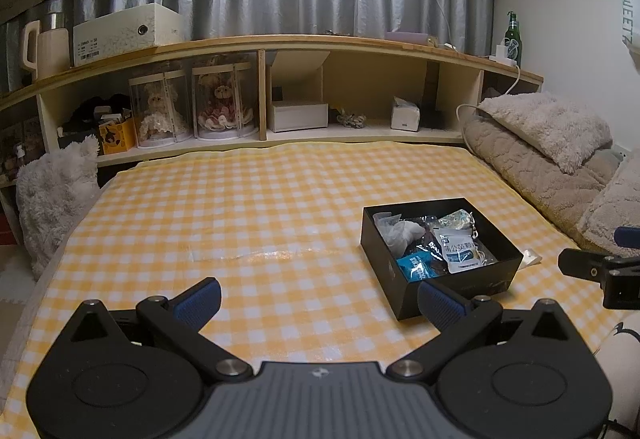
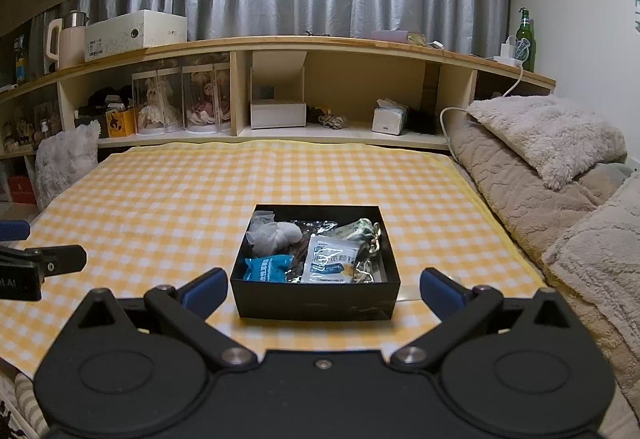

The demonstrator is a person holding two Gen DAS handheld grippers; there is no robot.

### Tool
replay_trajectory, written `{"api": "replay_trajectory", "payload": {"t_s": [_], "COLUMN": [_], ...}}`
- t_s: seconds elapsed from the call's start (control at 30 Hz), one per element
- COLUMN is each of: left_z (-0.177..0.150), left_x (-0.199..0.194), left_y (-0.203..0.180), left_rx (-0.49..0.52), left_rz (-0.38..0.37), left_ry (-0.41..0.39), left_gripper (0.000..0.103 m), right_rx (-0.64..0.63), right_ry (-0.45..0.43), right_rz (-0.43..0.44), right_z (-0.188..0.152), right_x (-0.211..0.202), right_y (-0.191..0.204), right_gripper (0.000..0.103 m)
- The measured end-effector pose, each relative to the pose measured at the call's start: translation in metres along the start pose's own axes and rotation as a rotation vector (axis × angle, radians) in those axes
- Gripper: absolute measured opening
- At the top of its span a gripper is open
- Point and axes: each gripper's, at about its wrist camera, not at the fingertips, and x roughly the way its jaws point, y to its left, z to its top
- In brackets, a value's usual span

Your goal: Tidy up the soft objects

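A black open box (image 2: 314,305) (image 1: 404,295) rests on the yellow checked cloth (image 1: 240,215) (image 2: 160,199). Inside lie several soft packets: a white pouch (image 2: 330,263) (image 1: 460,253), a blue packet (image 2: 266,269) (image 1: 416,267), a white mesh bundle (image 2: 274,235) (image 1: 400,231) and a crinkled foil bag (image 2: 358,231). My right gripper (image 2: 322,289) stands open just in front of the box, a finger off each front corner, with nothing held. My left gripper (image 1: 318,303) is open and empty over the cloth, the box at its right fingertip. Each gripper shows at the edge of the other's view.
A wooden shelf unit (image 1: 320,47) runs along the back with doll cases (image 1: 192,107), white boxes and a tissue pack (image 2: 388,117). Fluffy beige blankets and a pillow (image 2: 548,135) are piled at the right. A white furry cushion (image 1: 56,195) stands at the left edge.
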Motion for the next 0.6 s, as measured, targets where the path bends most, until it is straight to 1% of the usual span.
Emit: {"api": "replay_trajectory", "payload": {"t_s": [0.6], "left_z": [0.0014], "left_x": [-0.001], "left_y": [-0.0006], "left_rx": [0.001], "left_rz": [-0.001], "left_ry": [-0.003], "left_gripper": [0.103], "right_rx": [-0.002], "right_ry": [0.0], "right_rz": [0.0], "right_z": [-0.0001], "right_x": [0.0], "right_y": [0.0002], "right_gripper": [0.103]}}
